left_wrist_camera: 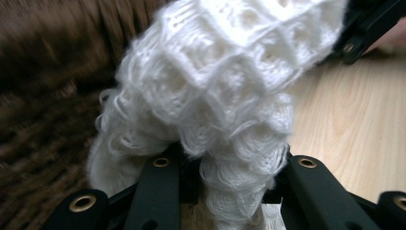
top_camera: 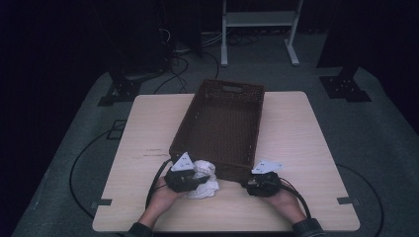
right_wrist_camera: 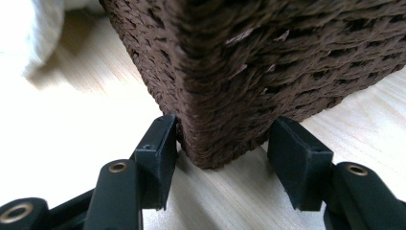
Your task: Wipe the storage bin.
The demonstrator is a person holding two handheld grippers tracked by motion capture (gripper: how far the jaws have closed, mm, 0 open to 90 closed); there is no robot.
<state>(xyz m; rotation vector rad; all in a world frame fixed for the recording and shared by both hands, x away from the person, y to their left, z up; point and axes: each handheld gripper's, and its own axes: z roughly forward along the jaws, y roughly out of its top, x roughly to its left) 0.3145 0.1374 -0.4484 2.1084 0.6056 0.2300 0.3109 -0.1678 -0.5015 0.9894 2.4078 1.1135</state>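
1. Against the near wall of the brown woven basket (top_camera: 217,123), a white knitted cloth (top_camera: 203,178) lies bunched on the worktop (top_camera: 148,128), with the left gripper (top_camera: 190,180) clamped on it.
2. From the left gripper view, the cloth's (left_wrist_camera: 225,91) open waffle knit and its pinched fold between the jaws are plain; the high view gives only a pale lump.
3. At the basket's near right corner, the right gripper (top_camera: 254,186) stands with its jaws apart around the corner; its own view shows the basket corner (right_wrist_camera: 225,120) between them, one jaw touching the weave, the other just clear.
4. Basket weave in the left gripper view is blurred.
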